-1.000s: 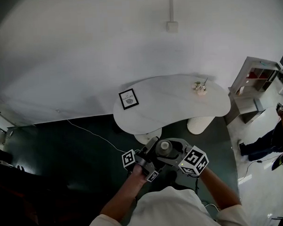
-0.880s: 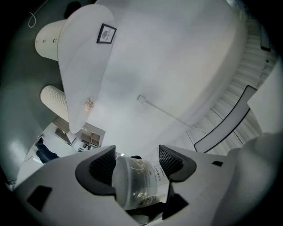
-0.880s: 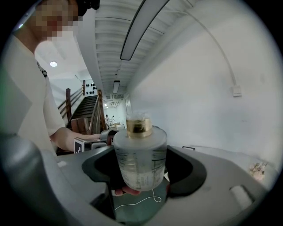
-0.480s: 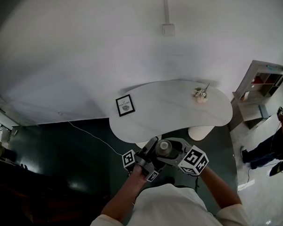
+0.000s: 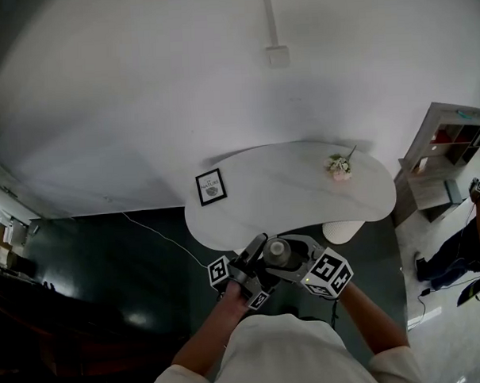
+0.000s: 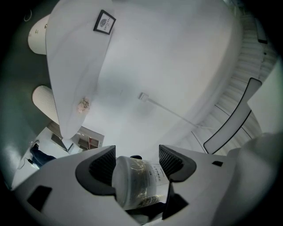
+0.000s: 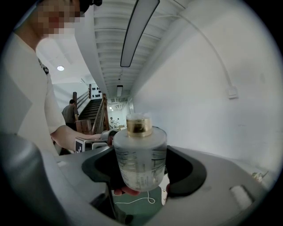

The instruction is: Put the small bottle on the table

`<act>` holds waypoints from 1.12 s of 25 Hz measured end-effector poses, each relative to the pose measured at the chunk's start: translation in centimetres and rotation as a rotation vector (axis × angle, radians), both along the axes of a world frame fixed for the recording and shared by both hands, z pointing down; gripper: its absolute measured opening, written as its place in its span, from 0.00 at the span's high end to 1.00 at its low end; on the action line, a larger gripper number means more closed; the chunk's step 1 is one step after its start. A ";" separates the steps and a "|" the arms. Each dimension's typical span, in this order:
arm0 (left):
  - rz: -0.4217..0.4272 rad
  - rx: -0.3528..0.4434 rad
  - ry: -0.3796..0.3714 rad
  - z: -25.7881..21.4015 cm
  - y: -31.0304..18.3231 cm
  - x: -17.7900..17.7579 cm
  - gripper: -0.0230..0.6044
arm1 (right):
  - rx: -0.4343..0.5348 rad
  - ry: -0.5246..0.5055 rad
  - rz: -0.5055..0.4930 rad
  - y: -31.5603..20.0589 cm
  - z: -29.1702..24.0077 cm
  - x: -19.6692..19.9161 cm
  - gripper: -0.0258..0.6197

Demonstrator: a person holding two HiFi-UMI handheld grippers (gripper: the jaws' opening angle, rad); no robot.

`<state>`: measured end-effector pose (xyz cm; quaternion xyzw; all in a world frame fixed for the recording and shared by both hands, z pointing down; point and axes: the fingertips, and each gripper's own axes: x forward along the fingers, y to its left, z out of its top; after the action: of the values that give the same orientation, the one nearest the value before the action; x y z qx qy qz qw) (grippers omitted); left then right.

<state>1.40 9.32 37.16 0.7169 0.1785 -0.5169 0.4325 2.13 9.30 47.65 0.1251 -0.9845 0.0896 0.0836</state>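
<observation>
The small bottle [image 5: 277, 252] is frosted glass with a gold cap and stays upright close to the person's body. My right gripper [image 5: 295, 260] is shut on it, and in the right gripper view the small bottle [image 7: 139, 156] fills the gap between the dark pads. My left gripper [image 5: 251, 266] comes in from the other side. In the left gripper view the small bottle [image 6: 135, 181] lies between the ribbed pads, base toward the camera, and is held there too. The white table [image 5: 288, 200] stands ahead of both grippers, apart from them.
On the table stand a framed picture [image 5: 210, 186] at the left and a small flower pot [image 5: 339, 167] at the right. A white stool [image 5: 342, 231] sits under the table's near edge. A shelf unit [image 5: 445, 158] and another person [image 5: 472, 240] are at the right.
The table has grown a little larger and drifted in the head view. Both grippers and the bottle keep the same pose against the body.
</observation>
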 end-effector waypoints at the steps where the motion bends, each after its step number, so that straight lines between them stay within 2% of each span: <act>1: 0.001 -0.002 -0.001 0.1 -0.1 0.2 0.50 | -0.003 -0.002 0.001 0.0 0.1 0.1 0.43; 12: 0.046 -0.027 0.003 0.6 -3.1 0.2 0.50 | -0.027 0.001 0.045 -2.8 0.5 0.3 0.43; 18: 0.078 -0.041 0.021 1.1 -6.9 -1.5 0.50 | -0.036 0.029 0.076 -6.4 0.9 -1.3 0.43; 28: 0.132 -0.044 0.046 1.3 -14.7 -5.5 0.50 | -0.034 0.014 0.127 -14.1 1.0 -5.0 0.43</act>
<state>-4.09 -5.35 38.44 0.6817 0.2237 -0.5076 0.4771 -2.83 -4.80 48.63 0.1866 -0.9723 0.1106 0.0867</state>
